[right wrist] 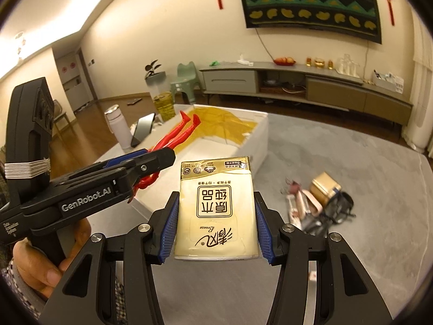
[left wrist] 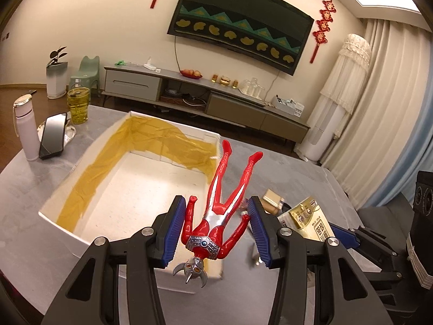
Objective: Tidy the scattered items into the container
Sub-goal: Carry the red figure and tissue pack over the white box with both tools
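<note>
A red and silver toy figure [left wrist: 216, 211] hangs head toward the camera between the widely spread fingers of my left gripper [left wrist: 216, 200]. Its outstretched arms touch both blue pads, and it hovers over the near right corner of the white box [left wrist: 54, 216], which is lined with yellow tape. My right gripper [right wrist: 216, 197] is shut on a cream and gold tissue pack [right wrist: 216, 203], held above the grey table to the right of the box [right wrist: 257, 140]. In the right wrist view the left gripper [right wrist: 162, 159] shows with the figure's red legs [right wrist: 184, 130] sticking out past it.
A small gold box [right wrist: 323, 187], a pink item [right wrist: 300, 200] and a black item [right wrist: 333, 211] lie in a heap on the table right of the box. A white bottle [left wrist: 27, 130], a propped phone [left wrist: 52, 135] and a yellow jar [left wrist: 78, 105] stand at the far left.
</note>
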The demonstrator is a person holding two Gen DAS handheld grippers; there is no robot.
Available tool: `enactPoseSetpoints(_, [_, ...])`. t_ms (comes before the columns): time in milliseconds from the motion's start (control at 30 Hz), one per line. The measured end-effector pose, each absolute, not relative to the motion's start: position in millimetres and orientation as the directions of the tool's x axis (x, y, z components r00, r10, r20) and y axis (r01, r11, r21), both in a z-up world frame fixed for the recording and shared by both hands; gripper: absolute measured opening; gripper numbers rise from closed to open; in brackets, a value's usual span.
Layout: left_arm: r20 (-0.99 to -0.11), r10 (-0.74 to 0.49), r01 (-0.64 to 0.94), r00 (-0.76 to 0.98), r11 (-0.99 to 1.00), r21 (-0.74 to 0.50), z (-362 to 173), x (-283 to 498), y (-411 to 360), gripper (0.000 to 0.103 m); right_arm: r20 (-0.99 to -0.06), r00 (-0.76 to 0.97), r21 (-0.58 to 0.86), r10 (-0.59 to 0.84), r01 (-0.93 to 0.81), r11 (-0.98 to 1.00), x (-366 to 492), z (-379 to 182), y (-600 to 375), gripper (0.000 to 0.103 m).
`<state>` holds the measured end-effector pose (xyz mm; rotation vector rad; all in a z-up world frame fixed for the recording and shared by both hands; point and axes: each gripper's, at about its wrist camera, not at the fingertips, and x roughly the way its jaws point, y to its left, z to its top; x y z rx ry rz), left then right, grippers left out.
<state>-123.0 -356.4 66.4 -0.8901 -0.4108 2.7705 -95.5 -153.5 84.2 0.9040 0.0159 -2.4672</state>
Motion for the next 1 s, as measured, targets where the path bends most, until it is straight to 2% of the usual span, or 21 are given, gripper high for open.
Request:
enactPoseSetpoints(433, [-0.596, 0.211, 0.001, -0.775, -0.942, -0.335, 50, -164, -407, 0.049, -0.609, -0.631, 0.120, -0.481, 0.526, -0.842, -129, 96, -207, 0.054])
enactPoseSetpoints(633, [-0.634, 0.207, 0.058, -0.745, -0.927, -0.371, 31, -173, -429, 0.049, -0.651, -0.586, 0.103, -0.482, 0.561, -0.821, -148, 76, -234, 0.054])
enactPoseSetpoints(1000, [-0.693, 0.147, 0.105, -0.706, -0.945, -0.309, 10, -184, -437, 0.049, -0.714, -0.529, 0.064, -0.459, 0.603, -0.795, -170, 42, -262, 0.054])
